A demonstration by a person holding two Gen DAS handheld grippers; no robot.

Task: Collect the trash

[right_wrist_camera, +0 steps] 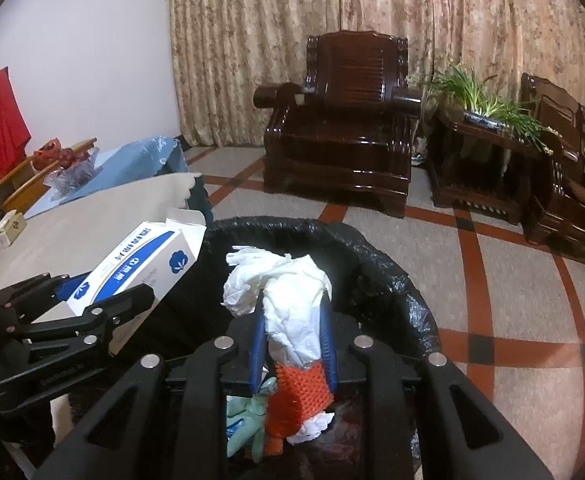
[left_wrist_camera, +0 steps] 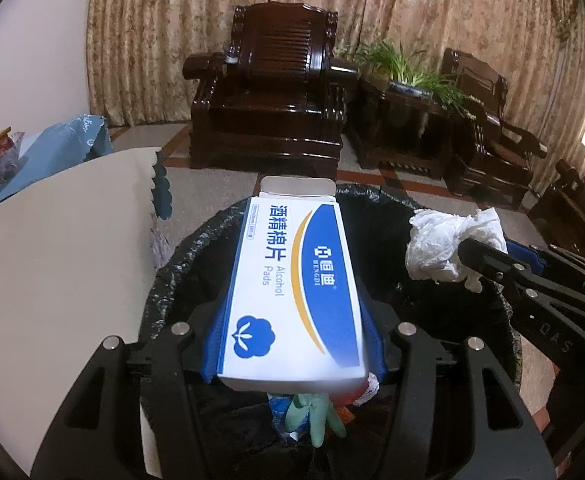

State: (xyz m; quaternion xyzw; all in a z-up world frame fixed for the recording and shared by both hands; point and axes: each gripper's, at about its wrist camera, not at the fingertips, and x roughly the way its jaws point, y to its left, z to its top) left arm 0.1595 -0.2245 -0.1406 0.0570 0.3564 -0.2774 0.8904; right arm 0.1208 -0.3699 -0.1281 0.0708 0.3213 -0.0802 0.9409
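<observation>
left hand-held gripper (left_wrist_camera: pixel 292 344), black with blue pads, clamped on the sides of a white-and-blue cardboard alcohol-pad box (left_wrist_camera: pixel 292 292); the box's long axis runs forward along the fingers, its open flap end leading out over the round bin lined with a black plastic bag (left_wrist_camera: pixel 180 264). right hand-held gripper (right_wrist_camera: pixel 294 344), jaws partly apart, with a crumpled white paper tissue (right_wrist_camera: pixel 288 292) between its blue pads; whether the pads press on it cannot be told. both loads hang directly above the bin mouth, the box toward the near-table side, the tissue nearer the centre. inside lie a pale green rubber glove (right_wrist_camera: pixel 248 424) and orange foam netting (right_wrist_camera: pixel 300 388). judged next: release straight down, no sideways travel needed.
</observation>
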